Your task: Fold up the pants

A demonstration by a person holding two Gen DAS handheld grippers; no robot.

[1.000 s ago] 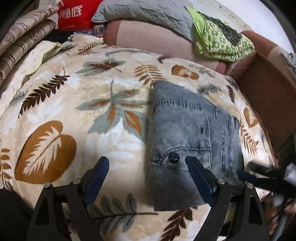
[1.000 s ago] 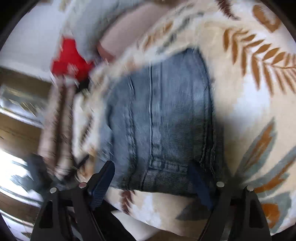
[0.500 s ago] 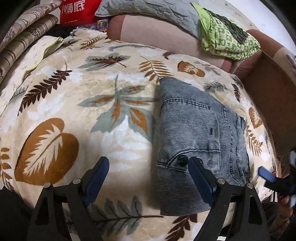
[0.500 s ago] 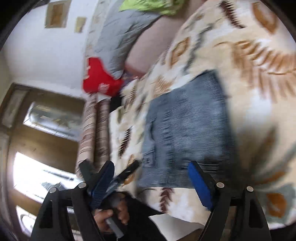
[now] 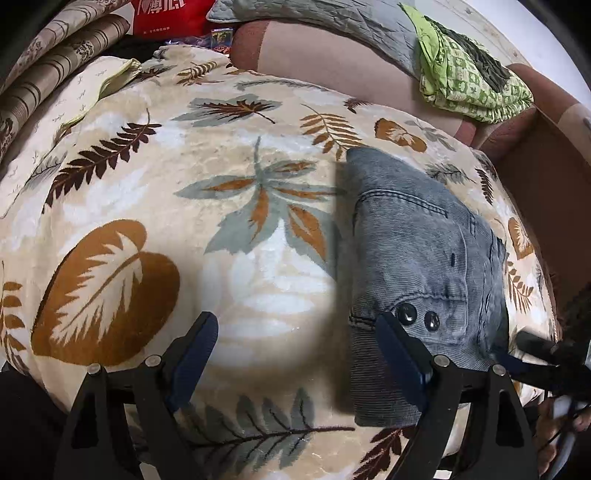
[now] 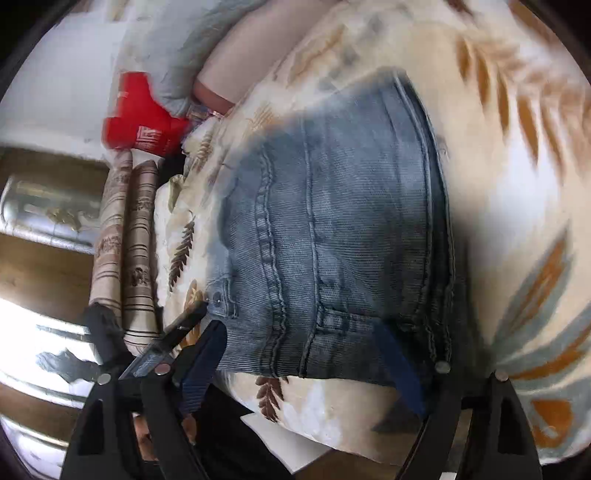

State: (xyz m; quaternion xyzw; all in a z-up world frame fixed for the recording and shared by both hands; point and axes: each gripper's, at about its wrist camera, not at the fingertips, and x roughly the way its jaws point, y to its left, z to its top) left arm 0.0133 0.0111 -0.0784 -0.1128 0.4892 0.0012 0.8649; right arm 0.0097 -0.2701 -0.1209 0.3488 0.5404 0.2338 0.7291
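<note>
The pants (image 5: 424,266) lay as 1 compact folded packet on the leaf blanket (image 5: 155,206), near its right edge, so the folding seemed almost done; perhaps only tidying was left. The left hand-held gripper (image 5: 295,354) had its fingers wide apart and held nothing. The right hand-held gripper (image 6: 306,365) was also spread apart over the pants' near edge. There were 2 buttons (image 5: 417,317).

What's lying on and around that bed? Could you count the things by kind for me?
Folded jeans: 1
Leaf-print blanket: 1
Green checked cloth: 1
Grey quilted cushion: 1
Red bag: 1
Striped rolls: 2
Total: 7
</note>
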